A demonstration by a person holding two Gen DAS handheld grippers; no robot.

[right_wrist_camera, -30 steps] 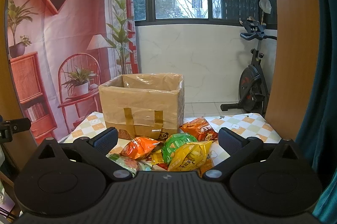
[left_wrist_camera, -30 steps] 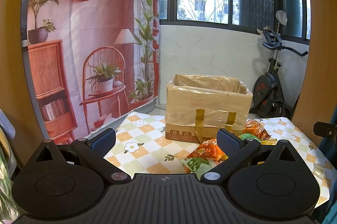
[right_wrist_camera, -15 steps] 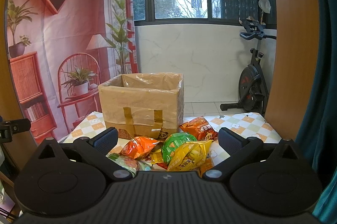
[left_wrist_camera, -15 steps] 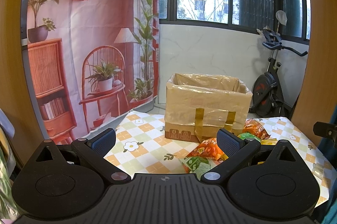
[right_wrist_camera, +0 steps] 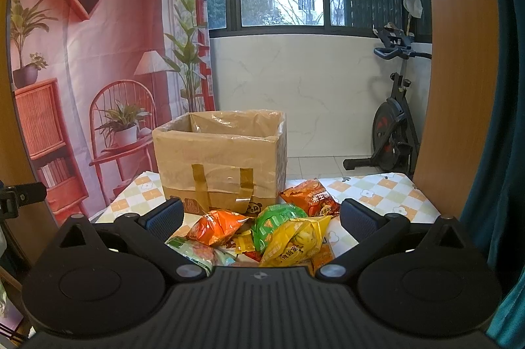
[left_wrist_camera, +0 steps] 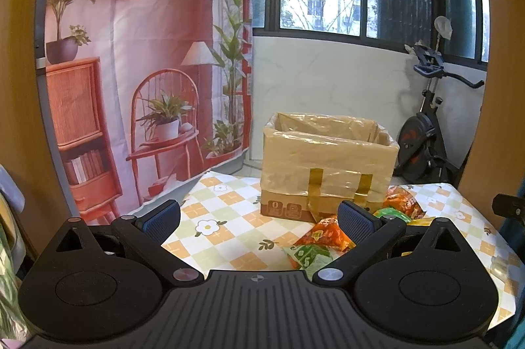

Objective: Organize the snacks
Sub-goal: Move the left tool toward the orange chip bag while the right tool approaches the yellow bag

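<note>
both grippers (left_wrist_camera: 259, 217) (right_wrist_camera: 261, 217) spread, snacks (right_wrist_camera: 262, 234) beside box (right_wrist_camera: 220, 158)

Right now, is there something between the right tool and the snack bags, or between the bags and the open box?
Nothing visible blocks either path. The right tool is open, with the snack bags lying directly ahead between its fingers. The cardboard box stands just behind the pile, its top open, though bags must be lifted over its front wall.
</note>
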